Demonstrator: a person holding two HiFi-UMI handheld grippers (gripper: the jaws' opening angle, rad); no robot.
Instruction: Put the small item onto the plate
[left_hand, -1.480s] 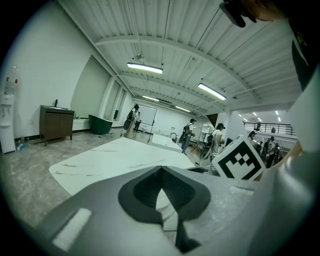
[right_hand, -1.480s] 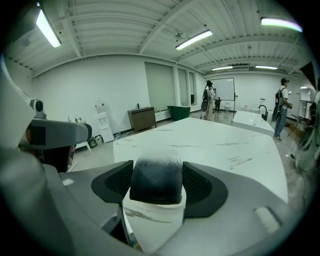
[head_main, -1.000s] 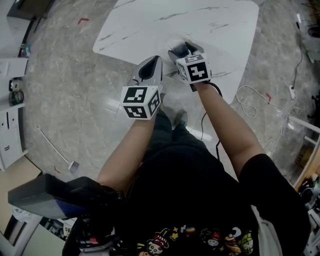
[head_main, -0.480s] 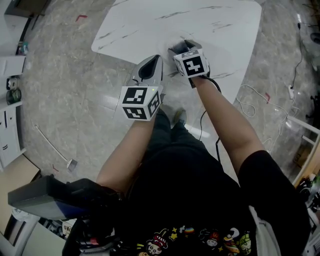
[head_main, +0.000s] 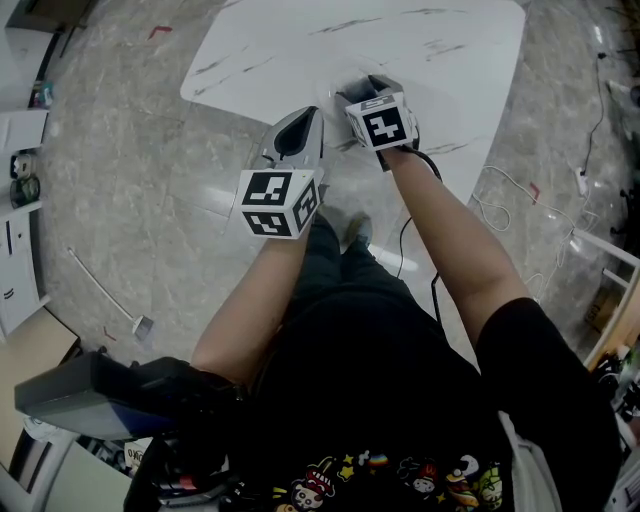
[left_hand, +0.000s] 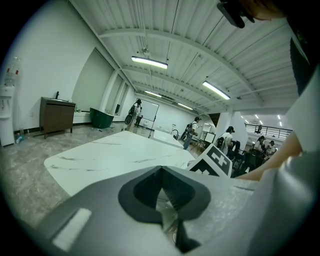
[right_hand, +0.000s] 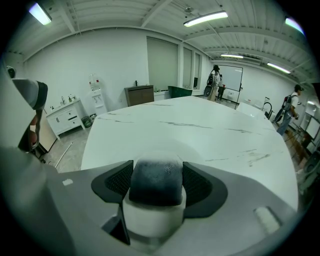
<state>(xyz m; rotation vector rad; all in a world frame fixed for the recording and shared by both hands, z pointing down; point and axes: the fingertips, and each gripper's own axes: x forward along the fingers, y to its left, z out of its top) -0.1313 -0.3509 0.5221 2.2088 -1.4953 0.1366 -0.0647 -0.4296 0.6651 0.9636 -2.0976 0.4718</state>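
My right gripper (head_main: 362, 94) hovers over the near part of the white marble table (head_main: 300, 50), shut on the small item (right_hand: 156, 176), a squat white piece with a dark rounded top. The jaws press it from both sides. Just beyond it a faint white plate (right_hand: 186, 150) lies on the table, hard to tell from the tabletop; in the head view the plate (head_main: 347, 78) shows beside the gripper's tip. My left gripper (head_main: 298, 128) hangs at the table's near edge to the left, its jaws together with nothing between them; the left gripper (left_hand: 162, 195) points across the table.
Grey stone floor surrounds the table. A white cable (head_main: 500, 200) loops on the floor at the right, white cabinets (head_main: 15, 250) stand at the left, and a thin rod (head_main: 105, 295) lies on the floor. Several people (left_hand: 192, 131) stand far off past the table.
My right gripper has edged slightly forward over the table with the item still in it. The left gripper has hardly moved.
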